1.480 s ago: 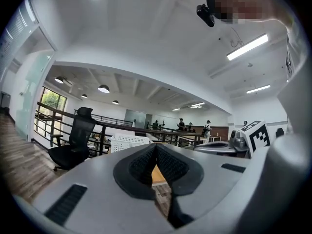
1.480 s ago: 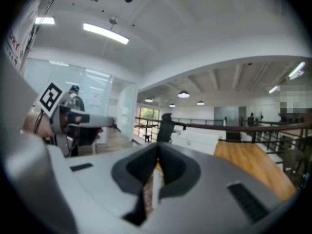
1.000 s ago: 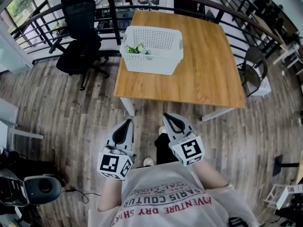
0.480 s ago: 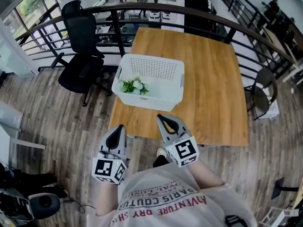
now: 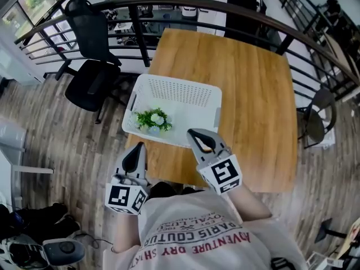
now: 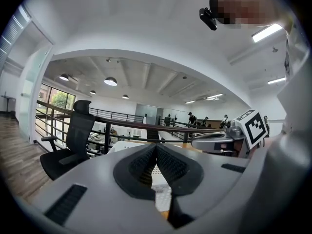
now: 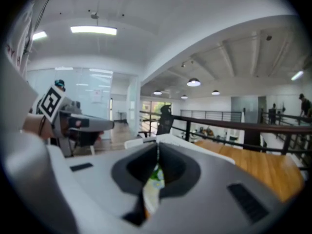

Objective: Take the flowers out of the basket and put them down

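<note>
The small bunch of pale blossoms with green leaves [image 5: 152, 120] lies inside the white perforated plastic basket [image 5: 181, 92], in its near-left corner, so the task's flowers are not yet out. The bunch looks light and soft, probably artificial, with leafy sprigs spreading out from the white heads. It rests low against the basket's wall, so a gripper would likely have to reach in from above.

The basket is a rectangular tub with slotted walls and handle cut-outs at its ends. It sits at the near-left part of the square wooden table [image 5: 253, 94], whose warm, smooth top is bare to the right and far side, leaving room to set the flowers down.

The left gripper [image 5: 138, 147] is held short of the table's near edge. In its own view its ribbed dark pads [image 6: 168, 164] meet at the tips with nothing between them. The right gripper [image 5: 194, 134] pokes over the basket's near rim, just right of the flowers, and its jaws are likewise pressed together and empty. Through the slit under its jaws the flowers [image 7: 156, 175] show straight ahead, which suggests that this gripper is being lined up for the pick.

To the far left stands a black mesh office chair [image 5: 90, 77] on grey plank flooring [image 5: 62, 134], behind a dark curved railing [image 5: 225, 10].
</note>
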Action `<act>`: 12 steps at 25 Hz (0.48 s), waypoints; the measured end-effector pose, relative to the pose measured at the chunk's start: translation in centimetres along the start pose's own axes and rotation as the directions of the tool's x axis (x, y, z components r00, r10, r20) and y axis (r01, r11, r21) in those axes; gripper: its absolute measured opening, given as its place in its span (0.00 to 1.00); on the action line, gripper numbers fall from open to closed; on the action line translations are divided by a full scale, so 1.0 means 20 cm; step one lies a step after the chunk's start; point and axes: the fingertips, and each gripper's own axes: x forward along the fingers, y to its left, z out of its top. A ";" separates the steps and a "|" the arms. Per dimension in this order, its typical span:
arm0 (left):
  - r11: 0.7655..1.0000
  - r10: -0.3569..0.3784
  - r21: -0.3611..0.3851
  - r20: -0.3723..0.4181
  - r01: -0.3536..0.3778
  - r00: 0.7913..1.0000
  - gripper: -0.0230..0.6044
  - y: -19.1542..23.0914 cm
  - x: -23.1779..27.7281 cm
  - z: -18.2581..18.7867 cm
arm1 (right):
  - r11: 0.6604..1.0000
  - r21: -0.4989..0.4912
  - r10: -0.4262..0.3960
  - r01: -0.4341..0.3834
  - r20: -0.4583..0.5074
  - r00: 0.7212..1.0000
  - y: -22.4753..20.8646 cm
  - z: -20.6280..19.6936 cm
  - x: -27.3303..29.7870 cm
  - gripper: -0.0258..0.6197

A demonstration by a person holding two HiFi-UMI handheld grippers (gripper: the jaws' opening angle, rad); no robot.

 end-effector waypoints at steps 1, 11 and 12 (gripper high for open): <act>1.000 -0.008 -0.001 0.002 0.008 1.000 0.08 0.01 0.03 -0.01 | 1.000 0.001 -0.004 0.004 -0.009 1.000 -0.02 -0.01 0.02 0.09; 0.988 -0.151 -0.003 -0.028 0.151 0.988 0.08 0.28 0.35 0.06 | 0.998 0.041 -0.028 0.037 -0.201 0.979 -0.11 -0.06 0.41 0.09; 0.988 -0.158 -0.002 -0.031 0.158 0.987 0.08 0.33 0.37 0.07 | 0.998 0.049 -0.028 0.040 -0.231 0.973 -0.12 -0.07 0.46 0.09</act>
